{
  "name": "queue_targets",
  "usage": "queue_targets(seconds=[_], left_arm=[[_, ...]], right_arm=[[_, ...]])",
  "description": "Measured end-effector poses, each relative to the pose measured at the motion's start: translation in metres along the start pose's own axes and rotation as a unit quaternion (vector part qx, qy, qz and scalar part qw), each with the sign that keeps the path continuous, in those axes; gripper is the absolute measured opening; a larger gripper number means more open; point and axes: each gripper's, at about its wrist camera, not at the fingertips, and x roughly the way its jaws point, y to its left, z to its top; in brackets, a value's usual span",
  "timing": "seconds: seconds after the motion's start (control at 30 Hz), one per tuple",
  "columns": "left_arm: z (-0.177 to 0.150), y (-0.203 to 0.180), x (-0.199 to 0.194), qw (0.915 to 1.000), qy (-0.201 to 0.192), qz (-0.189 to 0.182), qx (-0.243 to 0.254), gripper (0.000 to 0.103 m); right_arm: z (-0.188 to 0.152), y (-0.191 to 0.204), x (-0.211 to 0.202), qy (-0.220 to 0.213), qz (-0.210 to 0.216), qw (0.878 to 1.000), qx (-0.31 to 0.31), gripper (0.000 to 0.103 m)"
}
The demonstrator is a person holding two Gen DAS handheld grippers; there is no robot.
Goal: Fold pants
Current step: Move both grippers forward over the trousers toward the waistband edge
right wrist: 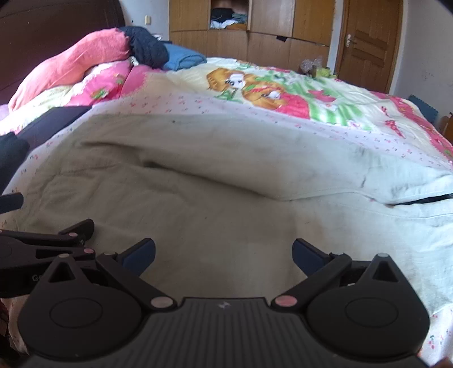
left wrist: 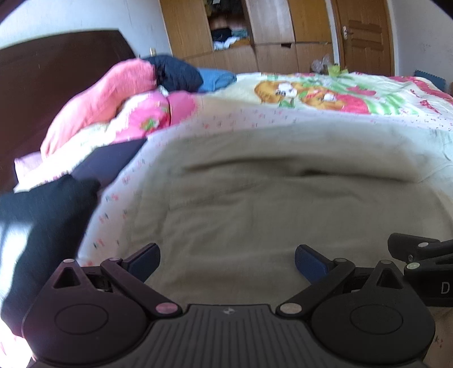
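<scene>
The pants [left wrist: 283, 203] are pale cream and lie spread on the bed [left wrist: 311, 93], right in front of both tools. In the right cam they [right wrist: 226, 175] fill most of the near bed, w/ a soft fold running across the middle and a dark thin line near the right edge.

The left gripper [left wrist: 228, 261] is wide open, w/ nothing between its blue pads [left wrist: 144, 261]. It hangs just over the near part of the pants. I can't tell if it touches the cloth.

The right gripper [right wrist: 223, 256] is wide open too, nothing held. Its blue pads [right wrist: 307, 254] sit over the near part of the pants. The 2 tools are side by side, close together: the right one shows at the right edge of the left cam, & the left one shows at the left edge of the right cam.

Under the pants is a sheet w/ tiny pink dots. Past that is a blanket w/ cartoon girls in red & green. A pink pillow [right wrist: 70, 62] is at the head of the bed, w/ a dark blue cloth [right wrist: 147, 49] and a lighter blue cloth [right wrist: 184, 59] next to it. A black thing [left wrist: 42, 226] lies left of the pants. Far back are a wood wardrobe [right wrist: 254, 25] w/ clothes in 1 open part, and a wood door [right wrist: 368, 42].
</scene>
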Motion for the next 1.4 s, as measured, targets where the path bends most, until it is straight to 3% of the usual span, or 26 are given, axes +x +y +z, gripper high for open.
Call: queue_targets(seconds=[0.1, 0.2, 0.3, 0.57, 0.87, 1.17, 1.4], left_arm=[[-0.008, 0.006, 0.007, 0.9988, 0.037, -0.023, -0.020, 0.103], [-0.007, 0.012, 0.005, 0.9974, 0.046, -0.041, -0.038, 0.103], [-0.009, 0.013, 0.002, 0.9967, 0.054, -0.046, -0.039, 0.103], [-0.003, 0.015, -0.018, 0.9986, 0.016, -0.042, -0.030, 0.103], [0.012, 0.009, -0.013, 0.9989, -0.034, -0.033, 0.000, 0.103], [-0.003, 0.016, 0.010, 0.9976, 0.044, -0.054, 0.003, 0.103], [-0.005, 0.013, -0.014, 0.9970, 0.060, -0.033, 0.037, 0.103]], right_arm=[[-0.007, 0.001, 0.005, 0.019, 0.010, 1.000, 0.001, 0.102], [-0.014, 0.001, 0.008, 0.050, 0.021, 0.998, 0.011, 0.102], [-0.017, 0.005, 0.001, 0.049, 0.020, 0.999, -0.007, 0.102], [-0.002, 0.008, -0.021, 0.009, 0.016, 0.999, -0.035, 0.102], [0.010, 0.003, -0.009, -0.012, 0.012, 0.999, -0.033, 0.102], [-0.007, -0.002, 0.021, 0.050, 0.042, 0.998, 0.000, 0.102], [-0.009, -0.008, -0.008, 0.039, 0.068, 0.997, 0.008, 0.101]])
